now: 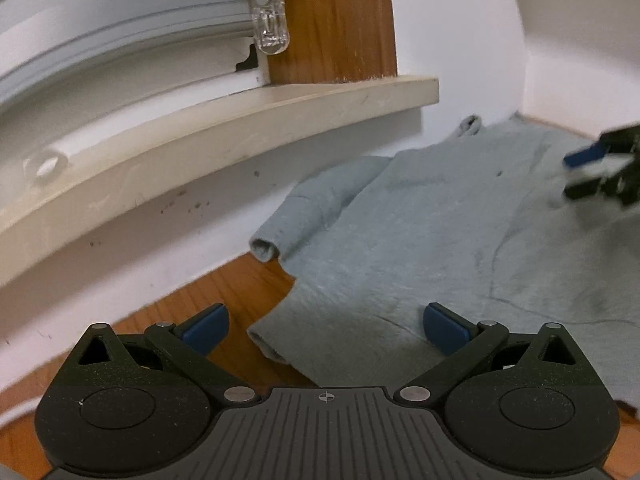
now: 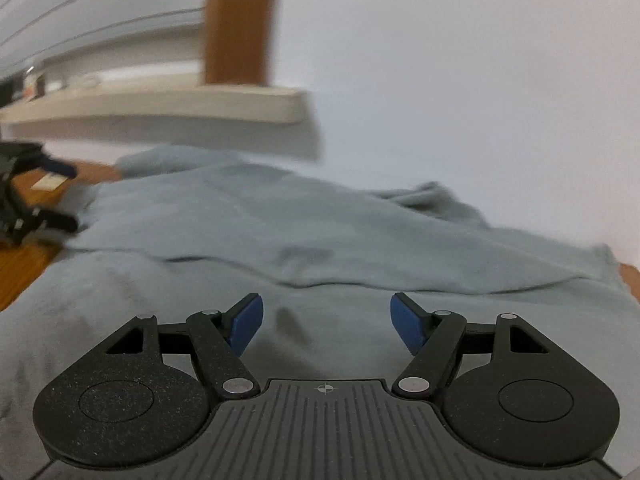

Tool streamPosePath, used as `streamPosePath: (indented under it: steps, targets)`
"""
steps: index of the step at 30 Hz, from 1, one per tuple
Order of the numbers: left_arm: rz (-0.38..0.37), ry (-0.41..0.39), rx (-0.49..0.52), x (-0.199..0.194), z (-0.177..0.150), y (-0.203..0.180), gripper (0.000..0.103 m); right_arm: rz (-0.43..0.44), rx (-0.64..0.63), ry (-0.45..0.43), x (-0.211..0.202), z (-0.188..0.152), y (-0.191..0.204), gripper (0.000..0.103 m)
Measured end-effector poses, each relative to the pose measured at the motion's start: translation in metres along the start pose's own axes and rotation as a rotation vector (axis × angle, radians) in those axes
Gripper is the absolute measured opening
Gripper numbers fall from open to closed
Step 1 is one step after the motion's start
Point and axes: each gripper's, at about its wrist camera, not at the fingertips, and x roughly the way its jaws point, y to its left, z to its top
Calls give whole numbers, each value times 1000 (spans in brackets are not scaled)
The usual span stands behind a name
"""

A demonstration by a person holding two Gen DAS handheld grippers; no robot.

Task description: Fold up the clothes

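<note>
On the wooden tabletop (image 1: pixel 224 288), against a white wall (image 1: pixel 472 40): a pale grey-blue long-sleeved garment (image 1: pixel 420 232), spread mostly flat. Hard to make out in the right wrist view, blurred throughout; far edges of the cloth cut off by the frame at right and by the gripper body below. Right gripper (image 1: pixel 600 176) only a smeared dark shape with a blue pad at the left view's right edge, above the cloth; contact with it not clear from there. Left gripper (image 2: pixel 36 196) likewise blurred at the right view's left edge, over the garment's border and bare wood. Garment soft, fleecy, with faint dark smudges; one sleeve (image 1: pixel 296 216) folded along the wall side, cuff open toward the camera; hem corner (image 1: pixel 272 340) slightly rolled; a long ridge (image 2: pixel 360 276) across the body. Left gripper (image 1: pixel 326 328) with jaws spread wide, nothing between them, poised over the hem corner where cloth meets wood. Right gripper (image 2: pixel 326 322) also spread wide and empty, low over the garment's middle. Cream sill (image 1: pixel 240 128) overhanging the wall above the sleeve; bare wood open toward the left; wall corner close behind the collar end (image 1: pixel 472 124).
</note>
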Motion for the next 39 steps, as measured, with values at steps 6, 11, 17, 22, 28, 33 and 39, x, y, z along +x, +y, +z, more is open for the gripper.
streamPosePath:
  steps: [6,11,17,22,28,33,39]
  targets:
    - [-98,-1,-6,-8,-3,-3,103,-17,50,20,10,-7,-9,72]
    - [-116,35,38,-6,-6,-15,97,-46,87,22,7,-18,-25,77]
    - [-42,41,27,-3,-2,-9,68,-44,167,16,3,-23,-41,79]
    - [51,21,-44,4,4,18,15,-45,142,18,2,-22,-37,79]
    - [48,24,-134,4,7,27,23,-26,138,-16,-8,-26,-37,79]
    - [26,-5,-119,-13,8,0,70,-71,127,-13,-32,-42,-51,79]
    - [-53,-25,-88,-44,1,-53,84,-134,153,-12,-91,-77,-78,80]
